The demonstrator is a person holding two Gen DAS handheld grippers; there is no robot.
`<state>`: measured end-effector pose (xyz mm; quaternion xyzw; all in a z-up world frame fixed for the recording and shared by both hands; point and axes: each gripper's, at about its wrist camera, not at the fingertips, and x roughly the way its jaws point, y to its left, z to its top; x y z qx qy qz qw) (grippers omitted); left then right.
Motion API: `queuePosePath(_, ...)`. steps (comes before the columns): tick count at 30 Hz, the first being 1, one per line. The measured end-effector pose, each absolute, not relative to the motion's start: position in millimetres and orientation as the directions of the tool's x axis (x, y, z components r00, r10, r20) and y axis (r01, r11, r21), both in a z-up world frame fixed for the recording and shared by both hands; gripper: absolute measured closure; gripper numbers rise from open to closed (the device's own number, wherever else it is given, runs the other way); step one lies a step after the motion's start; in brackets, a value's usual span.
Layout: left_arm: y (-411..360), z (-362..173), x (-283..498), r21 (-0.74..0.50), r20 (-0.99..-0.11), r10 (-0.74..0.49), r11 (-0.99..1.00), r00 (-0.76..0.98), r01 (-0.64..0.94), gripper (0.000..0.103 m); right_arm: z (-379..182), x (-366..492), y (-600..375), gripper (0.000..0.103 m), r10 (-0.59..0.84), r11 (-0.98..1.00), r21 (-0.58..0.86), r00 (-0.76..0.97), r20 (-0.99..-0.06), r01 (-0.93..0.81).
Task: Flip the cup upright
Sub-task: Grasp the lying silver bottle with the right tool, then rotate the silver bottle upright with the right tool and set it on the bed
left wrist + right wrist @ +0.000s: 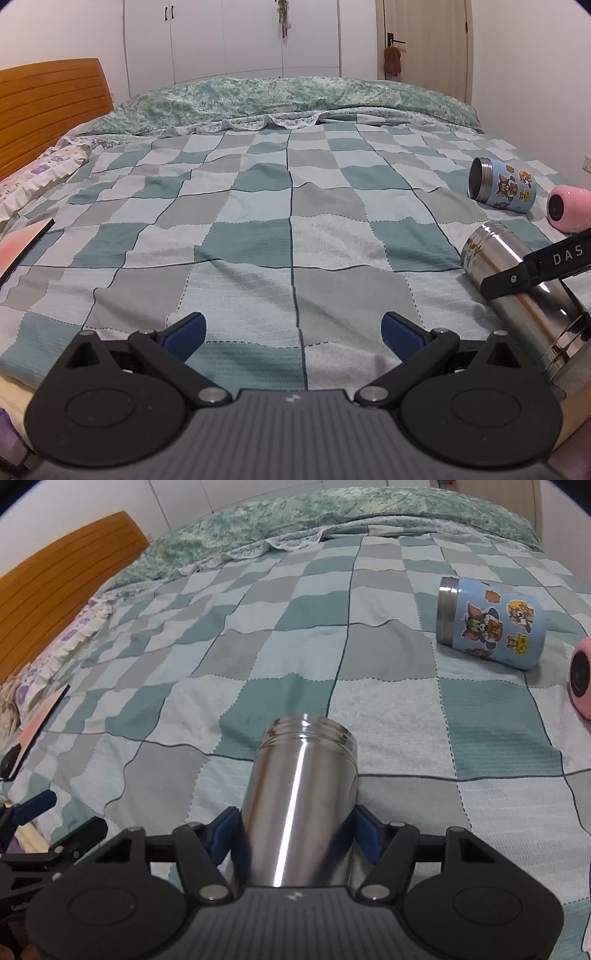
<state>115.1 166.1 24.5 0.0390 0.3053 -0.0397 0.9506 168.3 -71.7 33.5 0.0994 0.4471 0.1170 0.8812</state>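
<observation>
A shiny steel cup (301, 801) lies on its side on the checked bedspread, its threaded mouth pointing away from me. My right gripper (295, 832) is shut on the steel cup, a blue pad on each side of its body. In the left wrist view the same steel cup (517, 291) lies at the right with a right-gripper finger (532, 269) across it. My left gripper (293, 334) is open and empty, low over the near edge of the bed, well left of the cup.
A blue cartoon-sticker cup (487, 624) lies on its side farther back right, also in the left wrist view (502, 184). A pink cup (581, 679) lies at the right edge. A pillow (33, 177), wooden headboard (48, 107) and folded quilt (295, 96) border the bedspread (258, 221).
</observation>
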Motion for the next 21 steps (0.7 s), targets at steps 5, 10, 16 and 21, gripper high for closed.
queuePosePath(5,167.7,27.5,111.8,0.046,-0.576,-0.056,0.994,0.815,0.101,0.0,41.7,160.6,-75.6,0.038,0.309,0.948,0.292,0.606,-0.733,-0.13)
queuePosePath(10,170.1,34.5,106.6,0.035,-0.559,-0.061,0.995,0.827,0.097,0.0,62.5,141.2,-76.0,0.039,0.331,0.94,0.282,0.711,-0.62,-0.191)
queuePosePath(16,171.0,44.4,98.3,0.036,-0.532,-0.049,0.996,0.845,0.08,0.0,81.3,129.8,-63.2,0.04,0.348,0.935,0.238,0.814,-0.465,-0.264)
queuePosePath(21,174.5,49.3,93.1,0.033,-0.516,-0.03,0.998,0.856,0.055,0.0,84.0,127.1,-41.3,0.04,0.332,0.943,0.143,0.89,-0.313,-0.301)
